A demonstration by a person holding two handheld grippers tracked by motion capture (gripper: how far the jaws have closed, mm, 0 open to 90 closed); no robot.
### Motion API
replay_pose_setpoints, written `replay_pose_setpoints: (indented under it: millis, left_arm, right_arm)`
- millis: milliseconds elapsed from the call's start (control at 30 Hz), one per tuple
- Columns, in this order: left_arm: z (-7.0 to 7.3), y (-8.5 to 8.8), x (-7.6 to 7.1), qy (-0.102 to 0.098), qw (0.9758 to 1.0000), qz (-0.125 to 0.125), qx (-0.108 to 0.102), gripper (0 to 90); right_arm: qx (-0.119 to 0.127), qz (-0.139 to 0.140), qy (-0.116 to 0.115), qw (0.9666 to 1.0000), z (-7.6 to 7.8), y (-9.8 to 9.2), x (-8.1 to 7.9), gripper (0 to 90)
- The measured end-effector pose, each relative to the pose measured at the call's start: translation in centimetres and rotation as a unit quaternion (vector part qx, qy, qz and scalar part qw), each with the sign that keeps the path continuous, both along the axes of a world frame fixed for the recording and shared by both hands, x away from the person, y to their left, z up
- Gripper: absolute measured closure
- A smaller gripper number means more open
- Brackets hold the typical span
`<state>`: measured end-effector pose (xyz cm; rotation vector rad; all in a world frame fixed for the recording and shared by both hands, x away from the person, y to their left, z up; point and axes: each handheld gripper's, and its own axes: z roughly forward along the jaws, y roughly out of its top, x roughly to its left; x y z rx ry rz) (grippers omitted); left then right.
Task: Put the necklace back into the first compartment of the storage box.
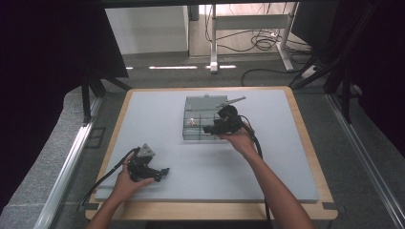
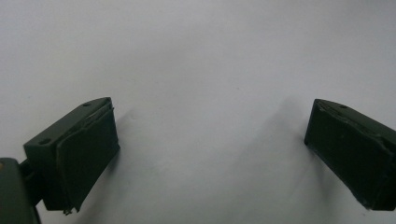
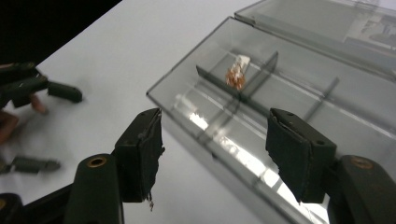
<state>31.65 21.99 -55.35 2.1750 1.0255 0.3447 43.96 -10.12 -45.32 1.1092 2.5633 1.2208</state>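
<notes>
Clear plastic compartment box sat on the pale grey mat covering the wood-edged table, toward the far middle, its lid laid open away from the person. Dividers split the tray into several cells. One cell on the box's left side held a small copper-coloured part with a white piece; it was too small to name further. A sticker showed on the lid in the right gripper view, its writing too blurred to read. No brand marks were legible anywhere.

Right gripper hovered at the box's near edge, jaws parted with nothing between them; in its own view the black pads stood either side of the tray's front wall without touching it. Left gripper rested low on the mat near the person's side, well apart from the box, jaws spread wide and empty, with bare mat between the pads.
</notes>
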Motion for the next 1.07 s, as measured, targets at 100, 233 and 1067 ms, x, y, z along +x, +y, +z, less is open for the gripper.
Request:
replay_pose_setpoints:
  millis: [100, 233, 1067]
  left_arm:
    - [0.0, 0.0, 0.0, 0.000, 1.0000, 0.000, 0.000, 2.5]
    - [0.0, 0.0, 0.0, 0.000, 1.0000, 0.000, 0.000, 2.5]
    - [0.0, 0.0, 0.0, -0.001, 1.0000, 0.000, -0.001, 2.4]
  right_arm:
    - [0.009, -0.006, -0.006, 0.9999, -0.1, -2.4, -1.5, 34.7]
    - [0.014, -0.023, -0.018, 0.9995, -0.4, -5.8, -3.4, 33.6]
    - [-0.036, -0.077, -0.067, 0.9941, -4.2, -11.6, -7.7, 28.0]
